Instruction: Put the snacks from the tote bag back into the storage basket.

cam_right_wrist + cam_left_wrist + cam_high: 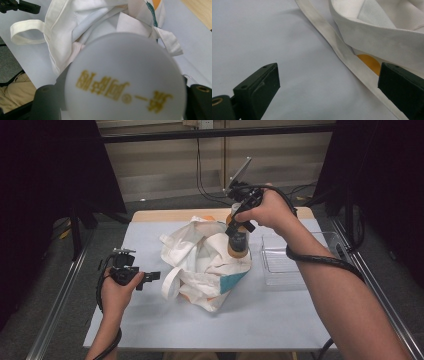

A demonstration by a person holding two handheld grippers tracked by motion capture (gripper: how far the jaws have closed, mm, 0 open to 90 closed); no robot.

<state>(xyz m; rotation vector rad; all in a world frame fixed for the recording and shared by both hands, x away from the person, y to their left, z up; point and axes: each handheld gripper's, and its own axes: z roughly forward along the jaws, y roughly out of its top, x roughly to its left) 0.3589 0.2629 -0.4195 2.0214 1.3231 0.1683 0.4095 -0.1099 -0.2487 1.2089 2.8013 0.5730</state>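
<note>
A white cloth tote bag (205, 265) lies crumpled in the middle of the pale table (165, 325), its mouth facing up. My right gripper (240, 217) is shut on an orange bottle (238, 242) and holds it upright just over the bag's right side. In the right gripper view the bottle's white cap (125, 82) with gold lettering sits between the jaws, with the bag (100, 22) beneath. My left gripper (152, 276) rests low at the left, open, with nothing between its jaws. In the left gripper view the bag's strap (342, 50) runs past the right jaw.
A clear plastic tray (280, 265) stands on the table right of the bag. The bag's handle loop (170, 287) lies toward the left gripper. Bare table surface stretches along the front. Metal rails run down both sides of the table.
</note>
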